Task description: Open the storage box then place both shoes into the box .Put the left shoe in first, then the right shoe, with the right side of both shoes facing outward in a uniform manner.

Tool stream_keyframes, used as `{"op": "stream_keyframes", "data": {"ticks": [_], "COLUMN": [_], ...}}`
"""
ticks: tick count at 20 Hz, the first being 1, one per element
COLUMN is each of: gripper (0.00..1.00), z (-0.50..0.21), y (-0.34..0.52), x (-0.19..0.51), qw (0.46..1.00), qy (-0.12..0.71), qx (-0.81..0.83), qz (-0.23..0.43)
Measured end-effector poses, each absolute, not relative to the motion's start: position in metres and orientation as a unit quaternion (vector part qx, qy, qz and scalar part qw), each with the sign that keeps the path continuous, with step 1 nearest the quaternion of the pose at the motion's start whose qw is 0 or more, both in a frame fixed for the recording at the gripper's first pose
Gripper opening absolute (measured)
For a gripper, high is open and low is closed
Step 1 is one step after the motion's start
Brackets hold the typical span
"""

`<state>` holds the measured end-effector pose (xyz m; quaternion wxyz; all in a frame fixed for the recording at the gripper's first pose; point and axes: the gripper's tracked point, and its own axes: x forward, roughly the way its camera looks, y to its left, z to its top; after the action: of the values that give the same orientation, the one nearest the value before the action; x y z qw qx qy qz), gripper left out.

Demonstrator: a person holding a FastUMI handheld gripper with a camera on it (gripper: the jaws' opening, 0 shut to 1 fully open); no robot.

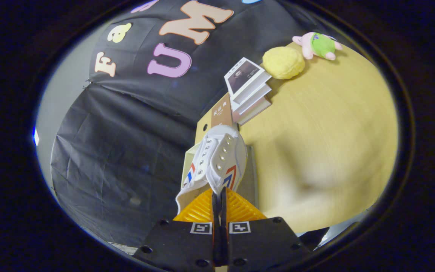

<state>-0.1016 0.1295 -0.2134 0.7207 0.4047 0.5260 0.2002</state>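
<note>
White canvas is what I have in the gripper (219, 196): a low sneaker (217, 160) with a row of metal eyelets along each side of the lacing and red and blue chevron stripes on its flank. My two fingers are drawn almost together, and a thin fold of the shoe's upper near the heel opening appears pinched between them, so I judge that I am carrying it by the collar. The shoe hangs just ahead of the fingers, toe pointing away from me, and seems lifted off the wooden table (327, 132).

I expect it to be light, with a soft upper that folds under pressure and a stiffer rubber sole. Held by a fold of cloth, it can swing or twist, so I would move it slowly. The collar or heel edge is the sensible place to grip; the smooth toe cap would slip.

Beneath and behind the shoe I see pale flat panels that may be the storage box (190, 158), though I cannot tell whether it is open. Beyond lie a stack of books (248, 90), stiff and sharp-cornered, then a knobbly yellow ball (283, 62) and a small pink and green plush toy (318, 45)
</note>
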Motion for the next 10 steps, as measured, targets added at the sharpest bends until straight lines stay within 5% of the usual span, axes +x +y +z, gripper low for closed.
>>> {"op": "stream_keyframes", "data": {"ticks": [10], "gripper": [0.03], "z": [-0.185], "y": [0.245], "x": [-0.122], "qw": [0.693], "qy": [0.525], "qx": [0.415], "qz": [0.268]}}
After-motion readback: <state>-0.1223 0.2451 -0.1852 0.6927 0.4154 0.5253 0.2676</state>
